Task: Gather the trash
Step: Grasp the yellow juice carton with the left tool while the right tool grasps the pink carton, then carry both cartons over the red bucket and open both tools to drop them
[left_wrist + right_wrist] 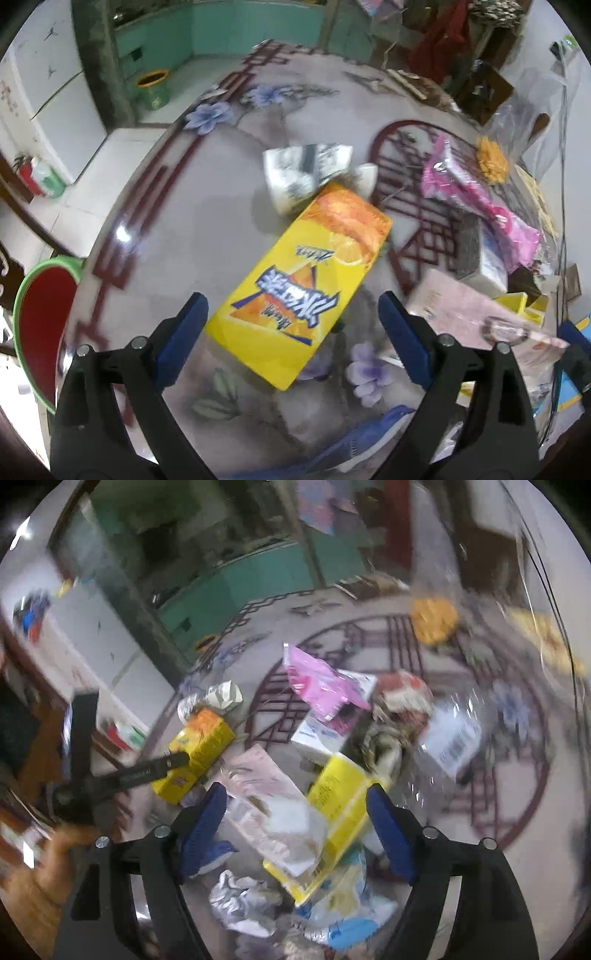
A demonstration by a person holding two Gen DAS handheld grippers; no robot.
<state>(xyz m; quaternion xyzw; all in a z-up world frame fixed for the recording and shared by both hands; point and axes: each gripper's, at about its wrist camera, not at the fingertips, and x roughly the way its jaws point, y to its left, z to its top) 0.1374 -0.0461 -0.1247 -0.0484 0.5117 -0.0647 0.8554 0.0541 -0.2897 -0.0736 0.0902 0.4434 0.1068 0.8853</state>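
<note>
Red basin (40, 325) with green rim, contents seemingly hidden.

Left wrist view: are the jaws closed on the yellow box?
No, the left gripper stands open around the yellow box, with a gap at each pad.

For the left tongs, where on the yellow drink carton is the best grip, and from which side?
Probably across the narrow width of the yellow drink carton, near its closer end, coming down from above. It lies flat on the table, long axis running away, already between the open left tongs.
</note>
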